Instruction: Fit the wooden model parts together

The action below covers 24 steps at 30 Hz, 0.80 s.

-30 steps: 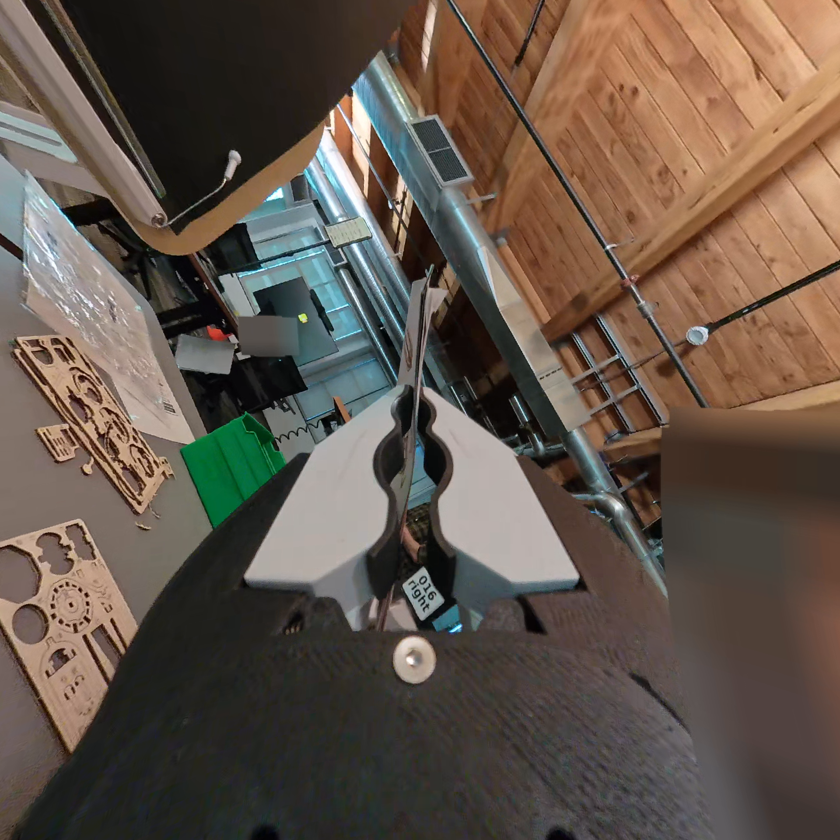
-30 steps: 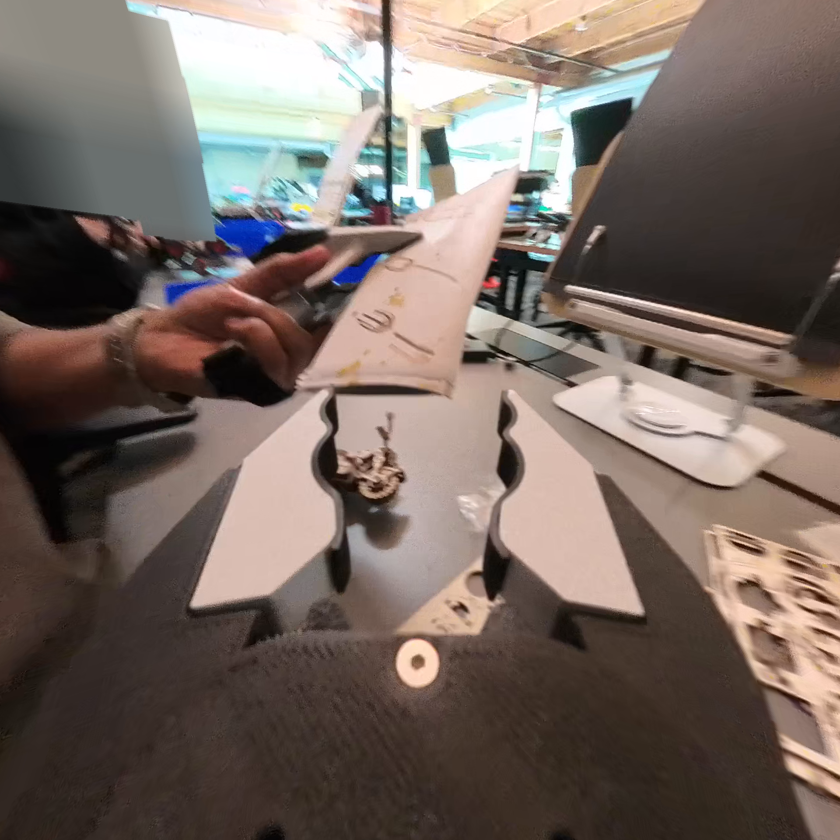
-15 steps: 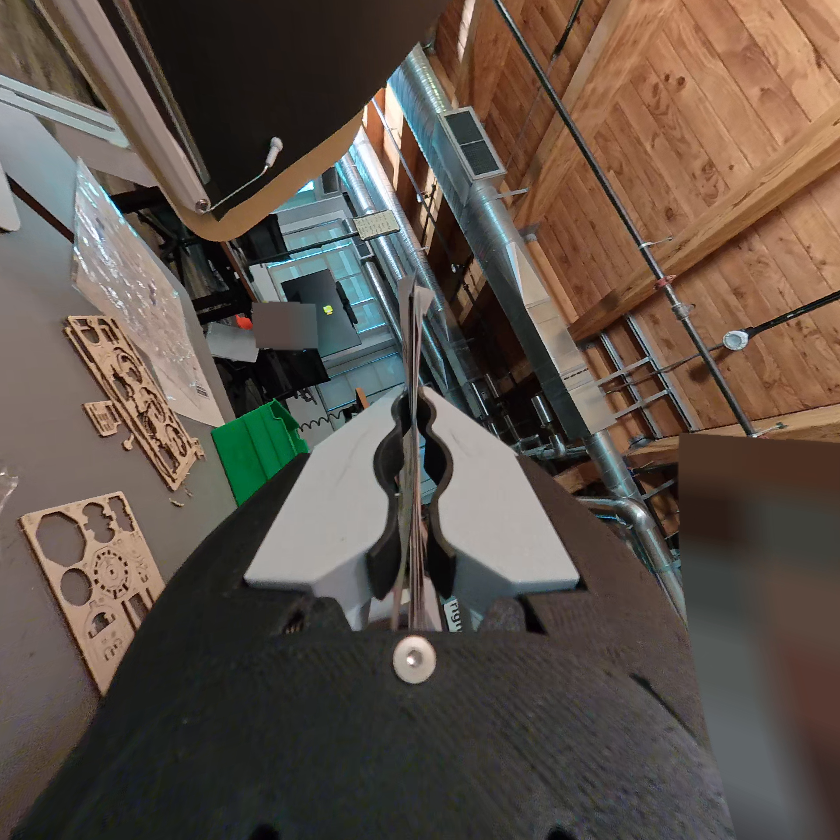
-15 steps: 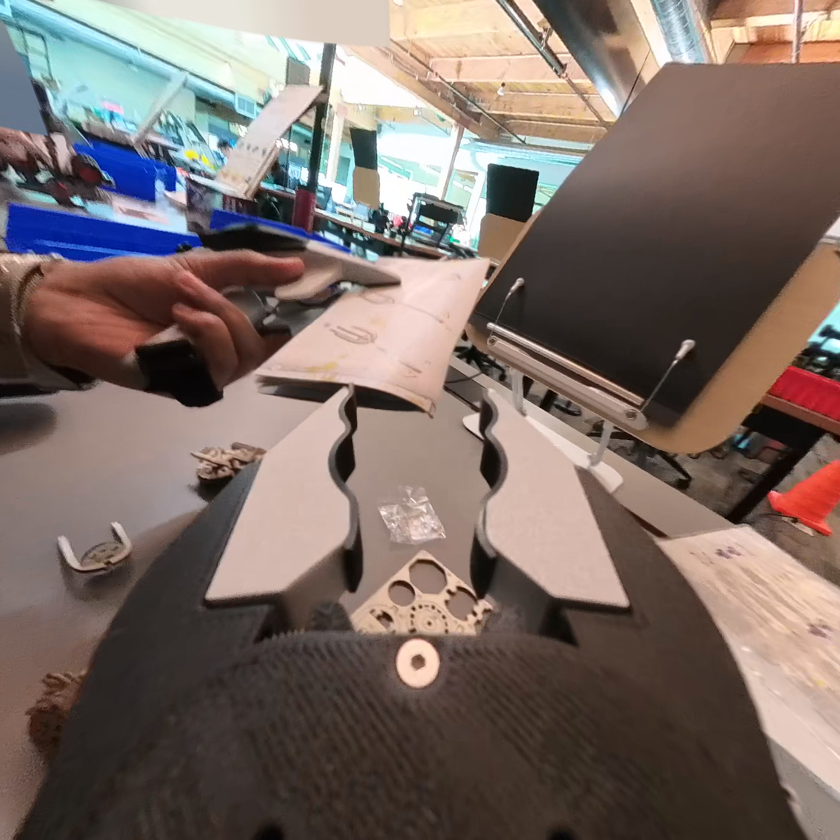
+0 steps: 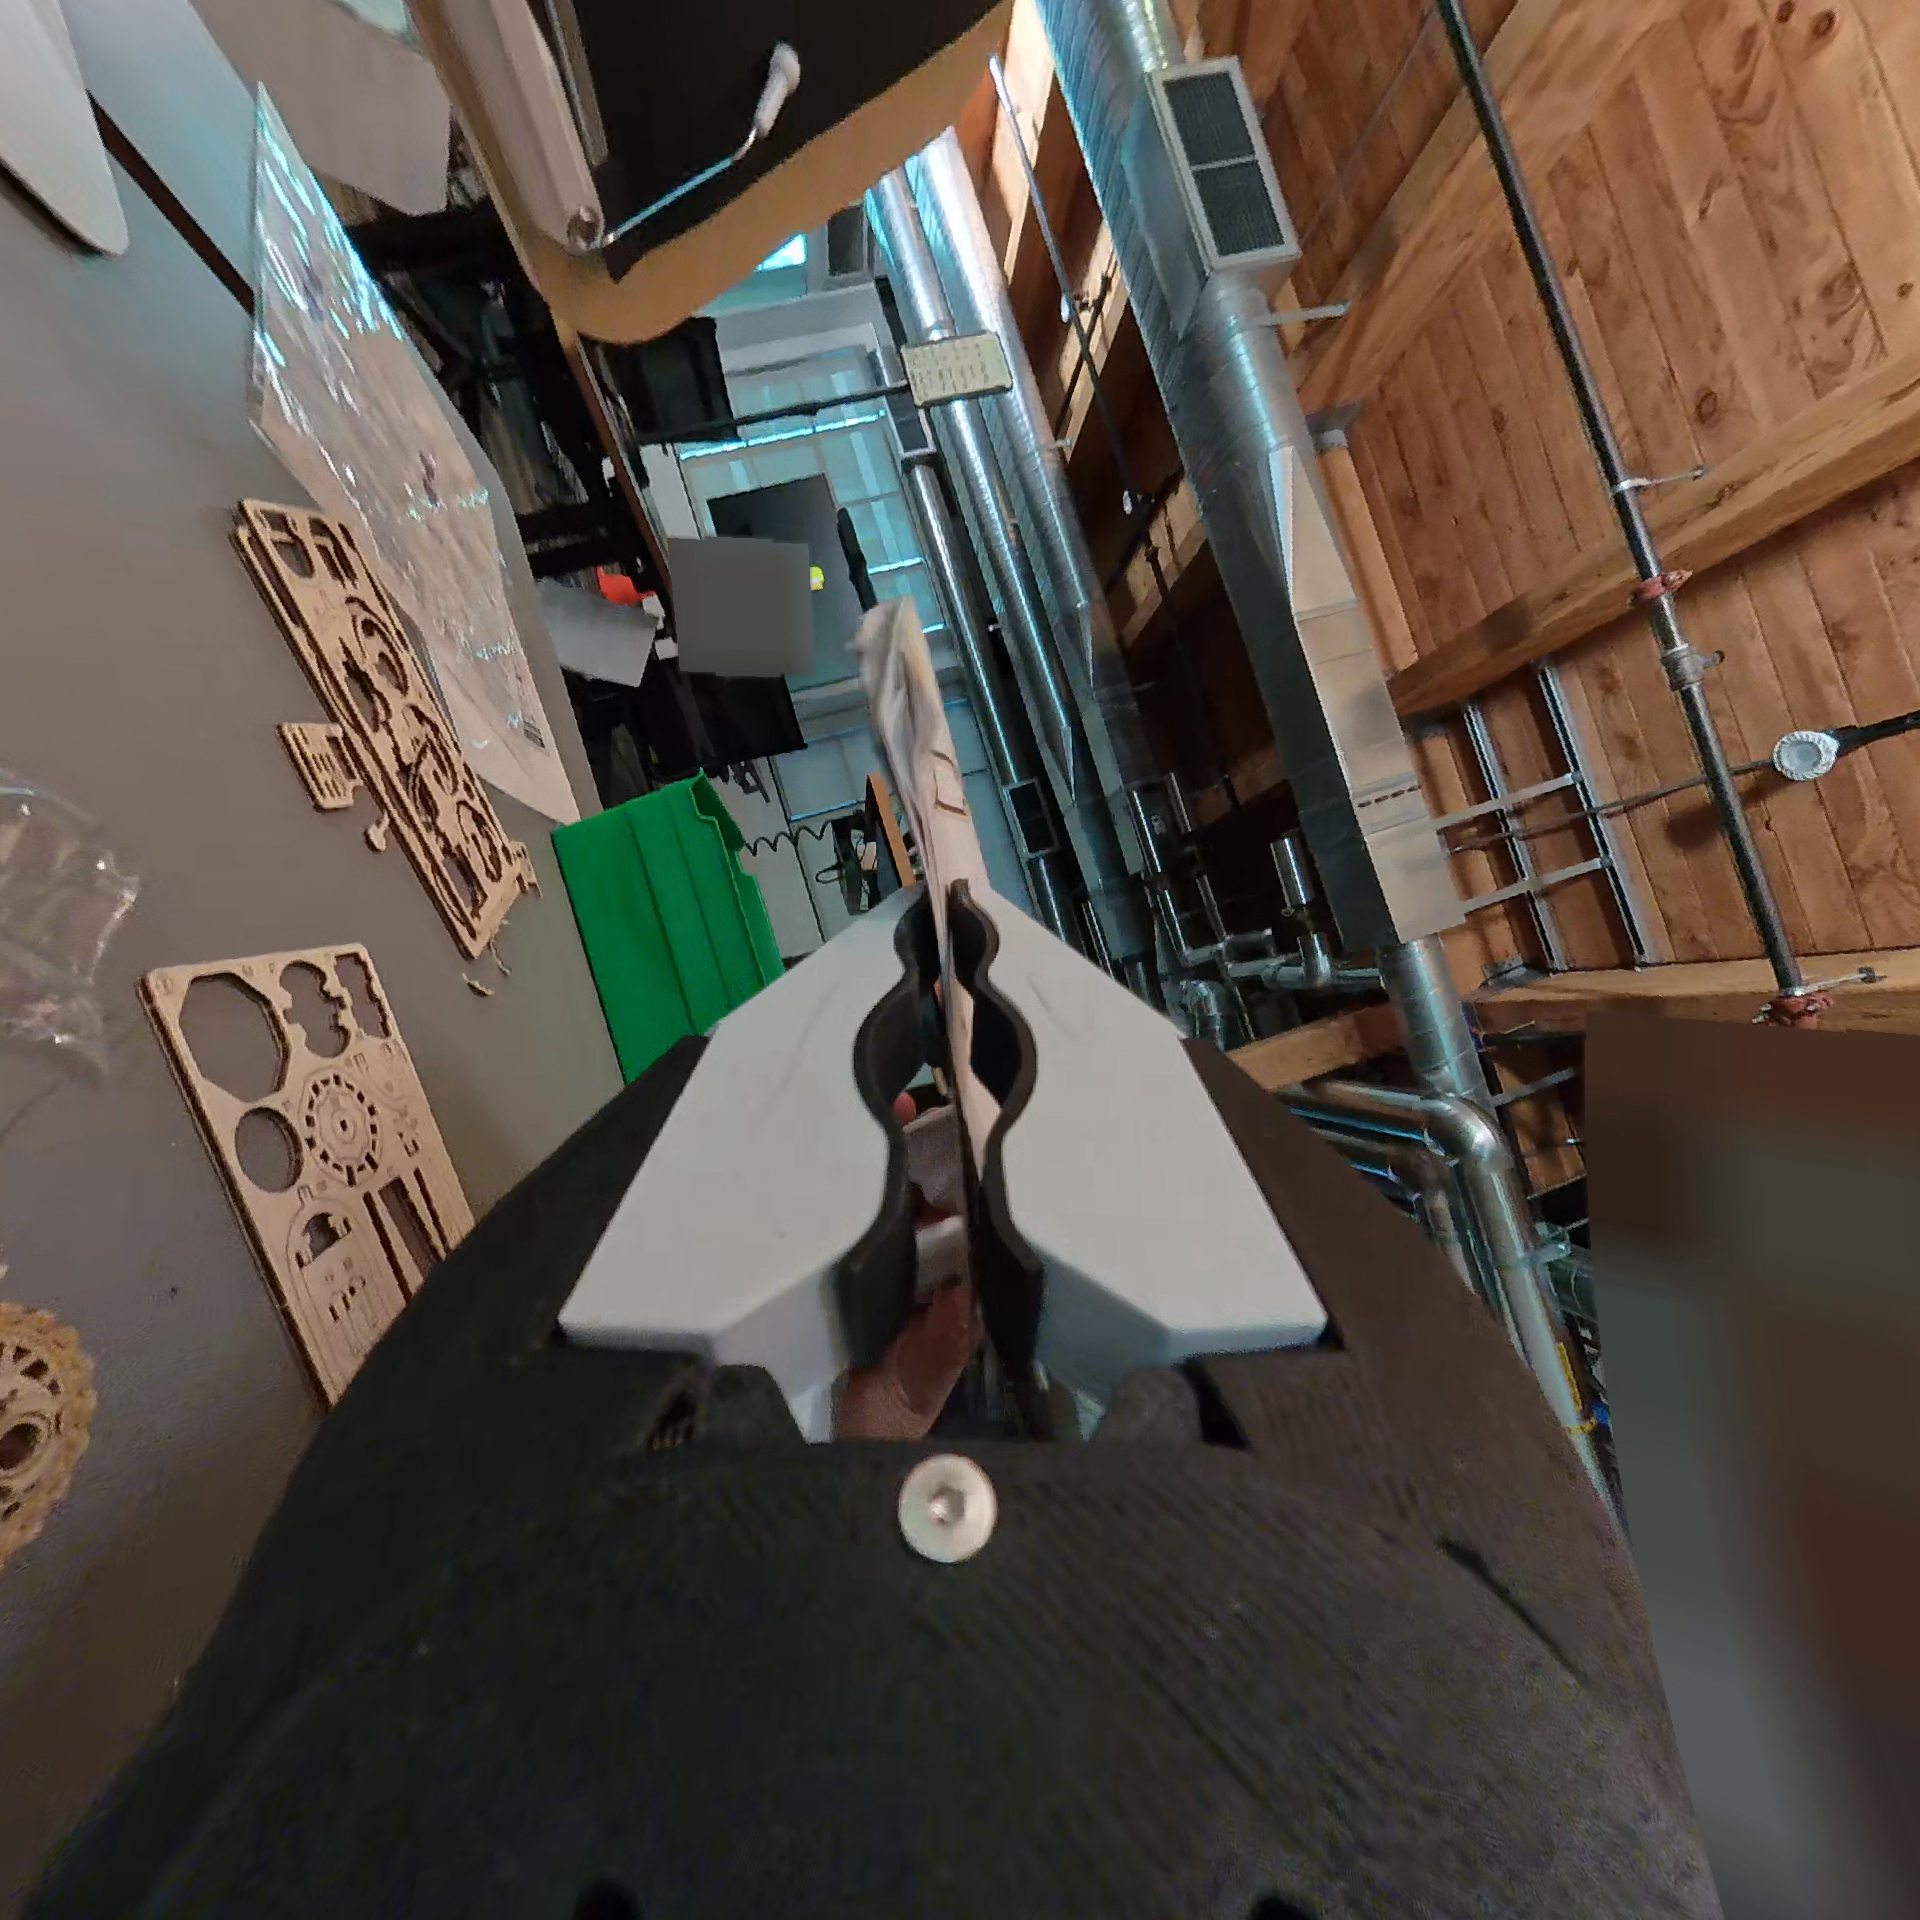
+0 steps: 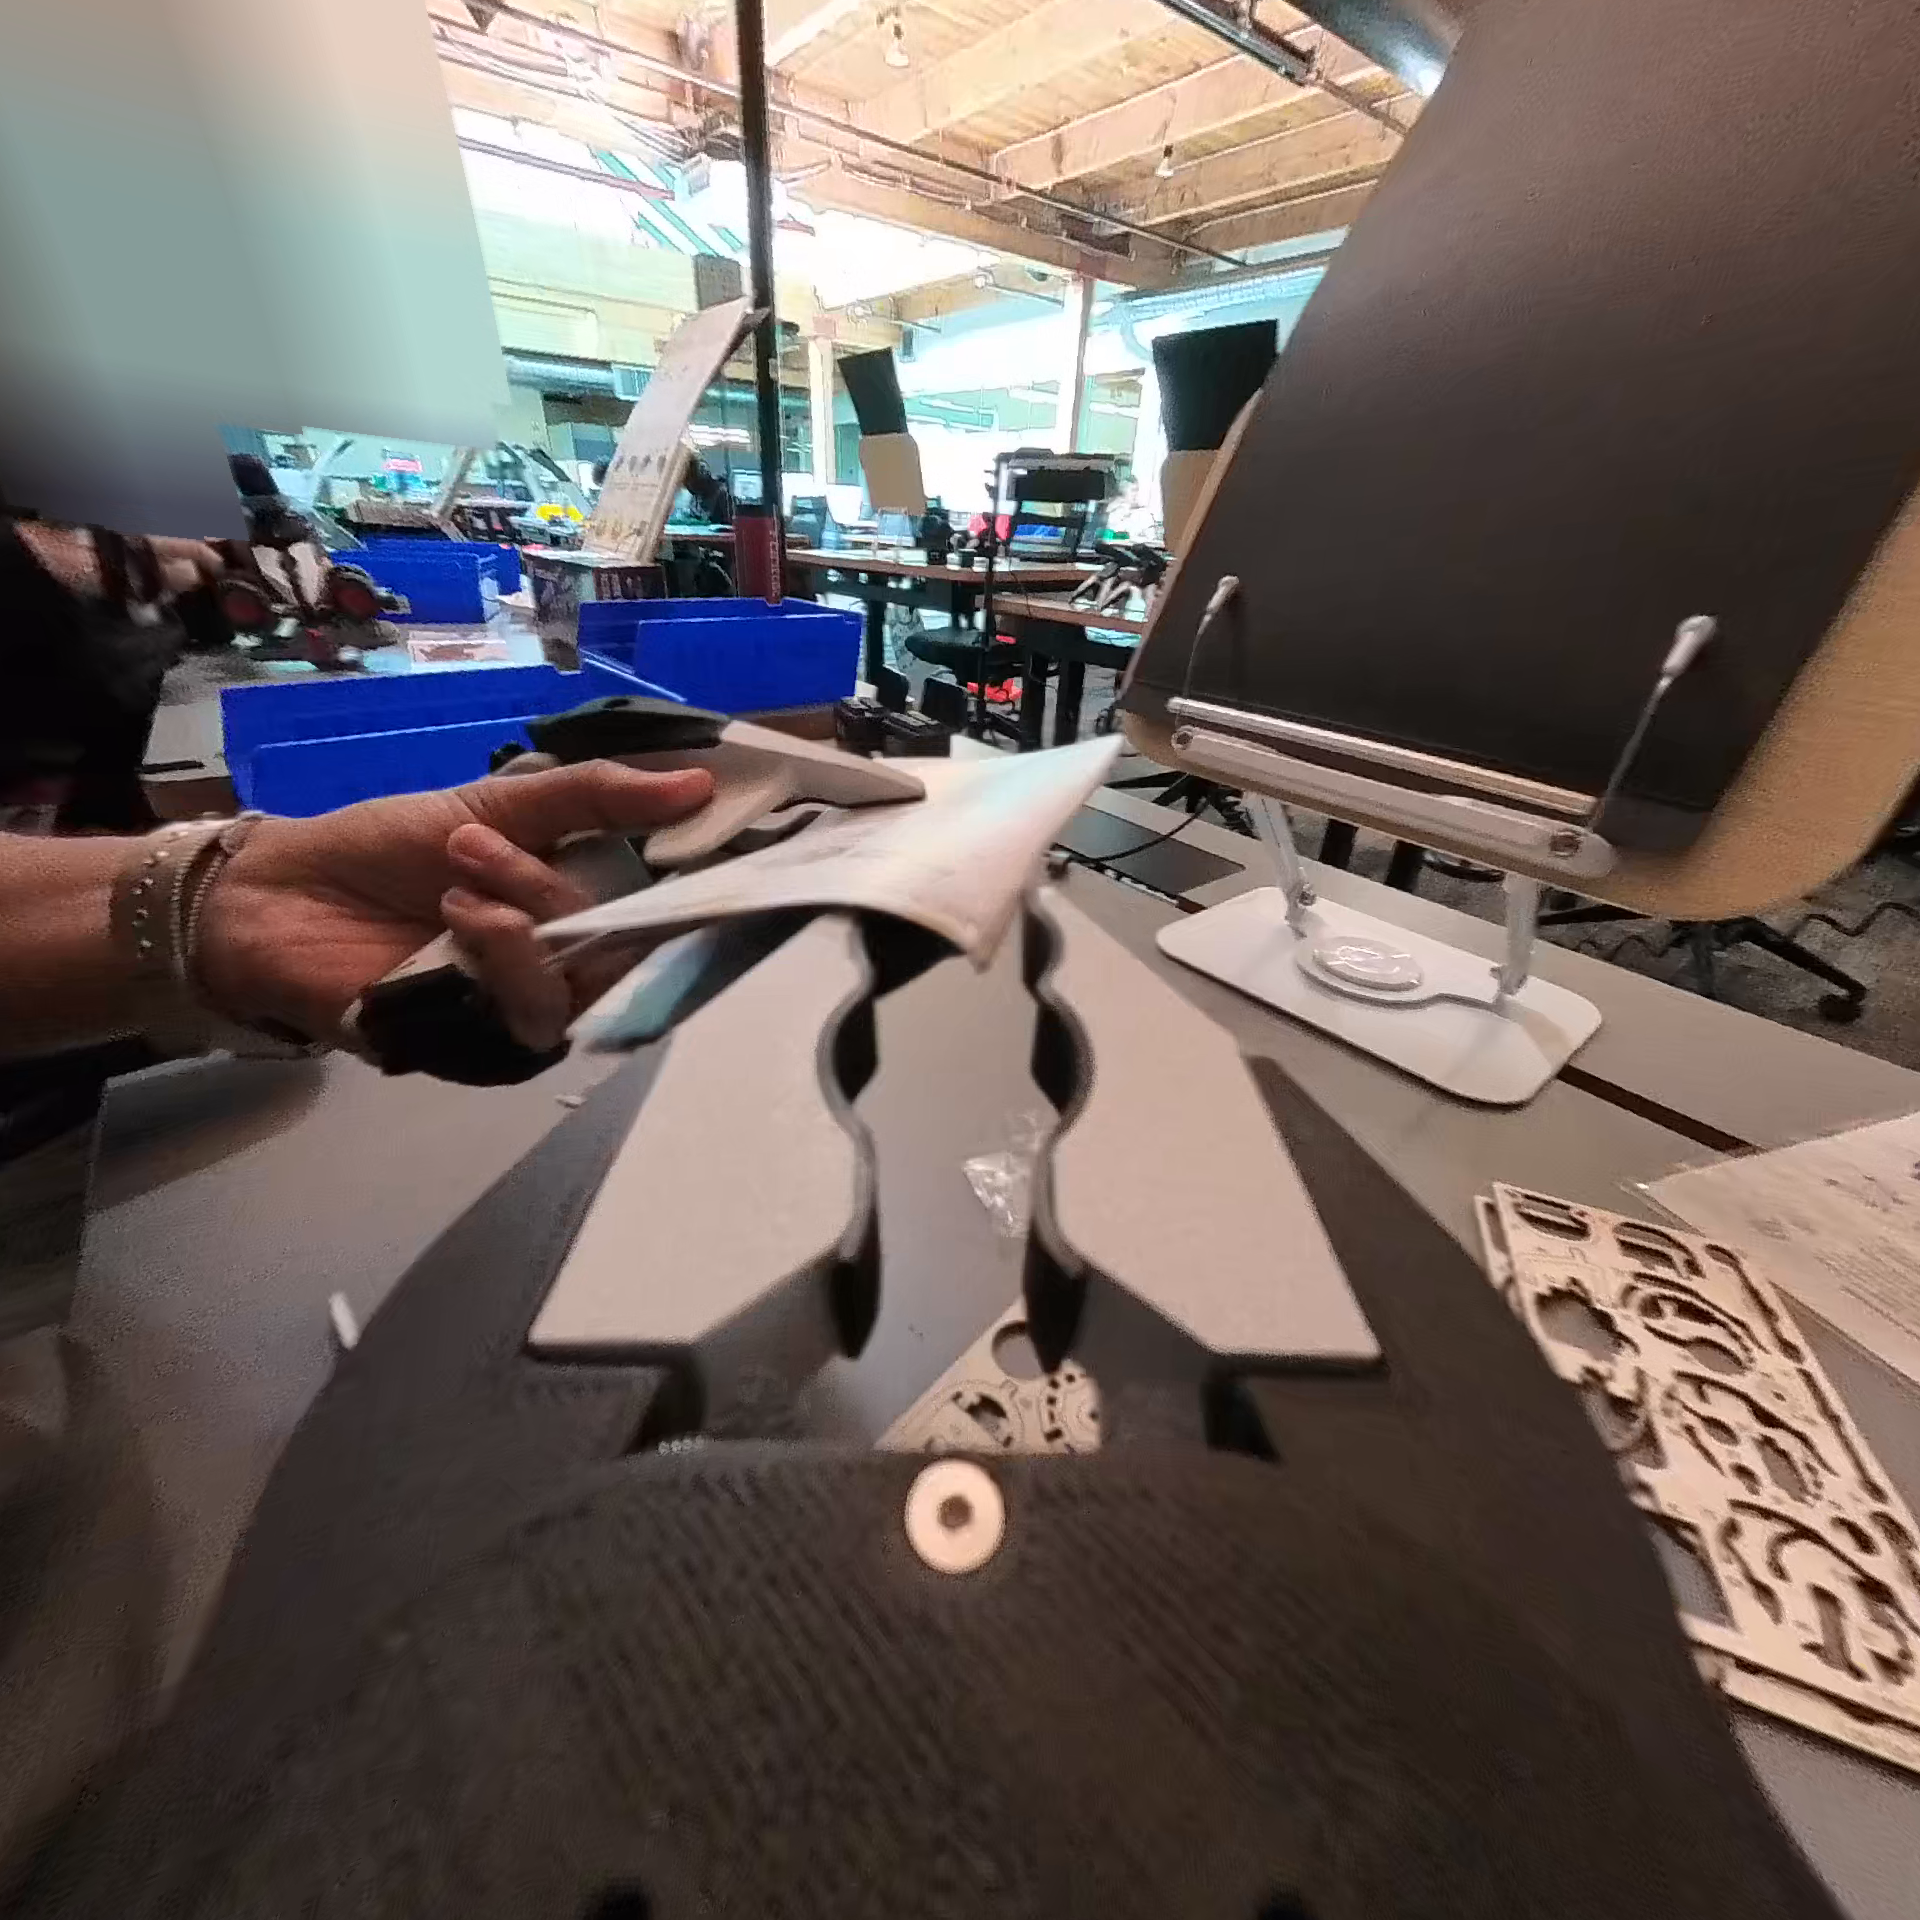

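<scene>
My left gripper (image 5: 951,904) is shut on a thin paper booklet (image 5: 920,748), held edge-on and raised off the table. In the right wrist view a hand holds that gripper (image 6: 831,779) with the booklet (image 6: 883,852) nearly flat. My right gripper (image 6: 945,925) is open and empty, its tips just under the booklet's near edge. Laser-cut wooden part sheets (image 5: 384,727) (image 5: 312,1143) lie on the grey table, and one (image 6: 1704,1434) lies at the right. A wooden gear assembly (image 5: 31,1413) sits at the left edge.
A black book stand (image 6: 1558,468) on a white base (image 6: 1382,987) stands at the back right. A small clear bag (image 6: 1003,1174) lies between my right fingers. Blue bins (image 6: 416,717) stand behind the hand. A green bin (image 5: 665,914) stands beyond the table's edge. The tips of one gripper are about 9 cm away from the tips of the other.
The left gripper has turned the booklet from steeply tilted to nearly flat. My right gripper has swung right and closed in, so its tips now sit under the booklet's edge.
</scene>
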Each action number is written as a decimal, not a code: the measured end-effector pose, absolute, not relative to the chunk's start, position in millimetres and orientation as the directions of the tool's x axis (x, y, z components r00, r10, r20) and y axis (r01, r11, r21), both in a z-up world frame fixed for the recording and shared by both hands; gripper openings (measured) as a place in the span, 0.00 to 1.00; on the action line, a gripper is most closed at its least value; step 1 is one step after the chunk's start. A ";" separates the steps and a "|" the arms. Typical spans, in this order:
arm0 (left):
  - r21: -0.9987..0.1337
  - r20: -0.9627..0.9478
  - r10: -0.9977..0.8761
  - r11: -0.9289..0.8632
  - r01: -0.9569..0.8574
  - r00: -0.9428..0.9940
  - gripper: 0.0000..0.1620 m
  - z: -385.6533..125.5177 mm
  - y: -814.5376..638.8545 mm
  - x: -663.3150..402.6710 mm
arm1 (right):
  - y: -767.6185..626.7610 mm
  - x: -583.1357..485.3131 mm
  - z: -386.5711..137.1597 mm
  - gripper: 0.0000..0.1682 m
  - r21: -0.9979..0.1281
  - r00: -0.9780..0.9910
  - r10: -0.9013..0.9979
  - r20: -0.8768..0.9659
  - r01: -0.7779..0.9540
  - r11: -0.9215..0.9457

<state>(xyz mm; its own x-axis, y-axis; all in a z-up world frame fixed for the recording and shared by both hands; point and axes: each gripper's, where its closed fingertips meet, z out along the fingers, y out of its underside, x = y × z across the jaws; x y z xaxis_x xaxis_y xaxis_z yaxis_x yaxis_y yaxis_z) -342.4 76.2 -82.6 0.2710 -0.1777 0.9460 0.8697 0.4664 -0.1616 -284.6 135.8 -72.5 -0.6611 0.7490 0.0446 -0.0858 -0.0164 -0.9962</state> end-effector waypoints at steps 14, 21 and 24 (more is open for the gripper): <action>-0.213 0.954 -0.171 0.195 0.957 0.247 0.39 -91.9 114.2 -304.6 | 201.4 -309.0 -69.2 0.00 -0.975 -0.446 0.871 -0.204 0.009 -0.223; -0.231 0.930 -0.233 0.234 0.944 0.285 0.28 -77.2 108.2 -307.2 | 154.2 -297.9 -79.1 0.00 -0.965 -0.457 0.850 0.263 -0.126 0.230; -0.273 0.924 -0.191 0.278 0.921 0.331 0.15 -74.7 98.4 -318.7 | 142.8 -294.7 -83.0 0.00 -0.907 -0.413 0.808 0.421 -0.183 0.379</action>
<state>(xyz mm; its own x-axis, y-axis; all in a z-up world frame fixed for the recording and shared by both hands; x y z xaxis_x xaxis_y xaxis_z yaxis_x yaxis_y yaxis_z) -318.7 98.4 -74.7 0.3312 -0.1905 0.9241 0.9210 0.2783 -0.2727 -294.7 142.8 -83.0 -0.4132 0.8078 0.4205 -0.1834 0.3785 -0.9072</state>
